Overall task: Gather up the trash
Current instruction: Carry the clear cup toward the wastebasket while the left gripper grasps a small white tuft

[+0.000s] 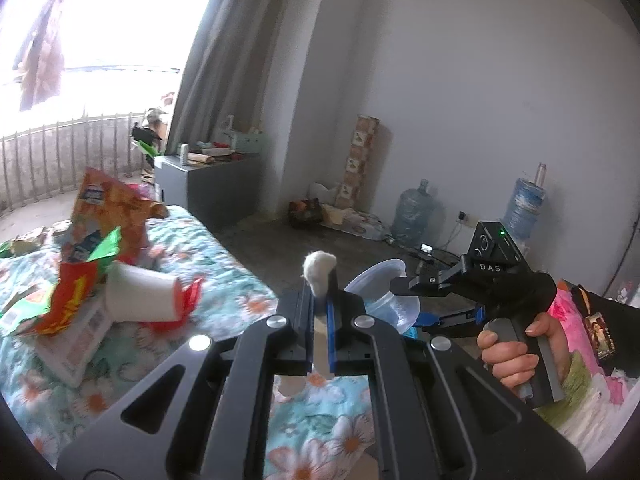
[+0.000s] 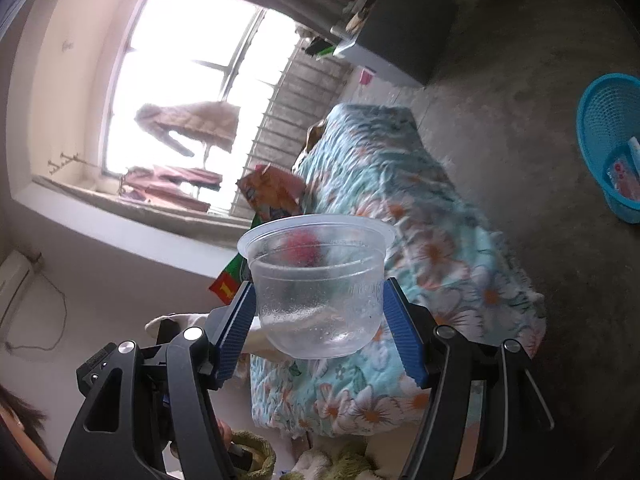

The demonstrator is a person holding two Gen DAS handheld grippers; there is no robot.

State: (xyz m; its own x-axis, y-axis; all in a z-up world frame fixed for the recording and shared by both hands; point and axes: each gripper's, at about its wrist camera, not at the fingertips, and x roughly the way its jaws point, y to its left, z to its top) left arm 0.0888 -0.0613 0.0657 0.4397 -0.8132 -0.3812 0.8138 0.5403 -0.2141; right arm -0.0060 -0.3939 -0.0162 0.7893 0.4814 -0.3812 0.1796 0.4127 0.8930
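Observation:
My left gripper (image 1: 320, 320) is shut on a crumpled white tissue (image 1: 319, 272) that sticks up between its blue pads, above the floral bed cover (image 1: 224, 276). My right gripper (image 2: 320, 312) is shut on a clear plastic cup (image 2: 320, 284), held by its sides and tilted; the cup also shows in the left wrist view (image 1: 384, 292) just right of the tissue. A pile of snack wrappers (image 1: 100, 236) and a white paper cup (image 1: 140, 296) lies on the bed to the left. A blue mesh basket (image 2: 612, 140) stands on the floor at the far right, with some wrappers inside.
A grey cabinet (image 1: 200, 188) with clutter stands past the bed by the curtain. Water jugs (image 1: 412, 212) and cables sit along the far wall. The concrete floor (image 2: 520, 80) lies between bed and basket. Pink bedding (image 1: 568, 320) is at the right.

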